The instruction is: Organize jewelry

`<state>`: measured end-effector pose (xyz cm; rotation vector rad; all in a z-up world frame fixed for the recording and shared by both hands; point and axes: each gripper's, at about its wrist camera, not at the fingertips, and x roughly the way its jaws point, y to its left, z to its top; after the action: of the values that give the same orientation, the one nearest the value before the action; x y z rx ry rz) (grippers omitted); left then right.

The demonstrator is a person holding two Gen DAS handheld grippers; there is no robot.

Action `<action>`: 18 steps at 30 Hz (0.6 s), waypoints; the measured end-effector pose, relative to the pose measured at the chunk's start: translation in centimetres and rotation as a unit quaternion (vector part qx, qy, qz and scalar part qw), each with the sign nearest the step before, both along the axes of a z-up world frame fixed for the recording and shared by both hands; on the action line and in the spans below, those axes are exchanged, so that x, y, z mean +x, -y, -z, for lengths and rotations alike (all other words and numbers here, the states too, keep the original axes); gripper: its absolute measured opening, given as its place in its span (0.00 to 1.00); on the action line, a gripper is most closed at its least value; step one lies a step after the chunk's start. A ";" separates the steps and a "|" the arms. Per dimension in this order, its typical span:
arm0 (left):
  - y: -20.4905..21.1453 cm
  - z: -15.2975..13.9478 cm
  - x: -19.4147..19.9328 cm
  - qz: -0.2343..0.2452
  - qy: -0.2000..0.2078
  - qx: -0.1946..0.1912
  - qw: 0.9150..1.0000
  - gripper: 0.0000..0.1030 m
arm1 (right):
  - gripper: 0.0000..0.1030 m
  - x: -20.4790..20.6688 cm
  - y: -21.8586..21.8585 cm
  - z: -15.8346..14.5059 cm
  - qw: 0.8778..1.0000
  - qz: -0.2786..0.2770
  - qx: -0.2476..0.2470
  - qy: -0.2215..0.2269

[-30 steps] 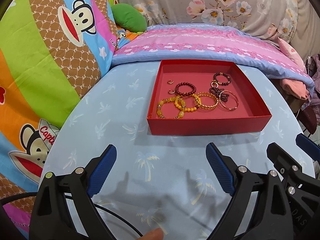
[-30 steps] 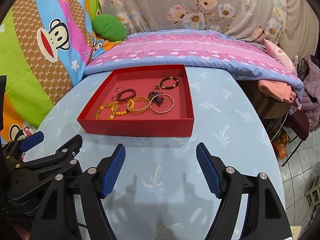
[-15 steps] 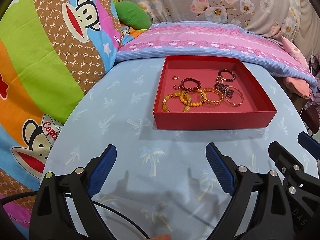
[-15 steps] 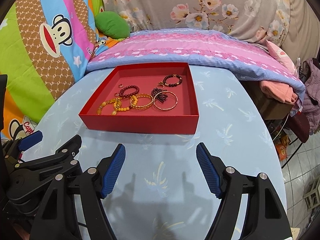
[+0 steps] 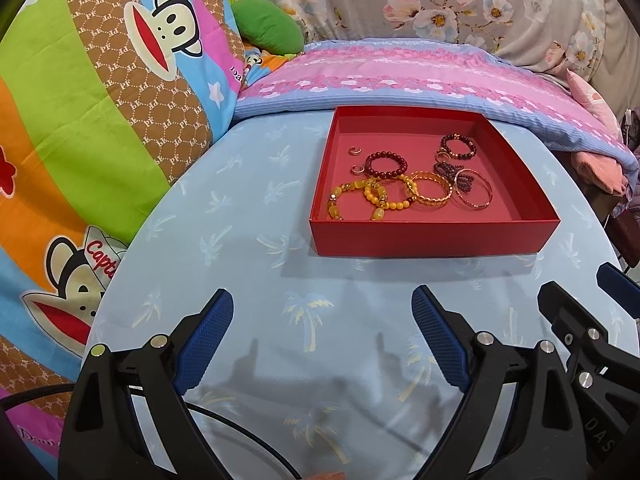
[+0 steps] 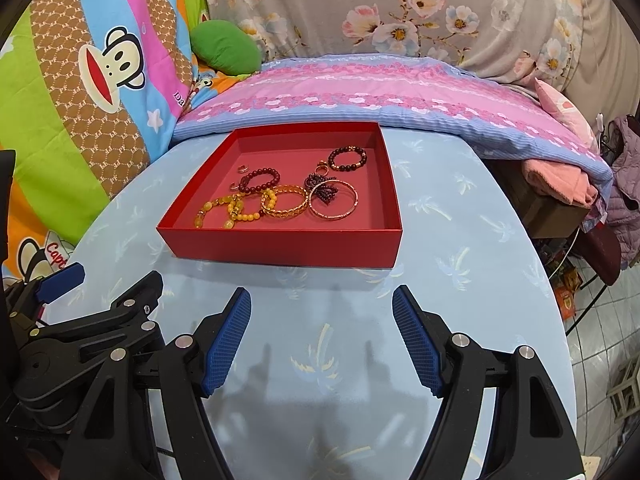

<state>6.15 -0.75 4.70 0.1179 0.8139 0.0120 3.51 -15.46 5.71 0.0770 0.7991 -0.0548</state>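
Both the left hand-held gripper (image 5: 322, 336) and right hand-held gripper (image 6: 322, 334) are held apart, empty. Tangled bracelets (image 5: 412, 190) in the red tray (image 5: 436, 236) at 12 o'clock could be snagged together

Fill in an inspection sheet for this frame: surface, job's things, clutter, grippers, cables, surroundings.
Surface: round table in light blue palm-print cloth.
Job's things: shallow red cardboard box holding yellow bead bracelets, dark red bead bracelet, gold bangle, thin rose-gold bangle.
Clutter: nothing seen.
Grippers: left gripper and right gripper open, empty, short of the box.
Cables: black cable under left gripper.
Surroundings: monkey-print quilt, pink striped bedding.
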 end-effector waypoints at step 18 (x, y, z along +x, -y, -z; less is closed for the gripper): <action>-0.4 0.3 0.0 -0.008 -0.004 -0.001 1.000 0.84 | 0.80 0.1 0.2 0.1 1.000 0.004 -0.007 0.004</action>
<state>6.11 -0.31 4.35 0.1098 0.8234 0.0248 3.59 -15.67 5.60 0.0679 0.7910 -0.0679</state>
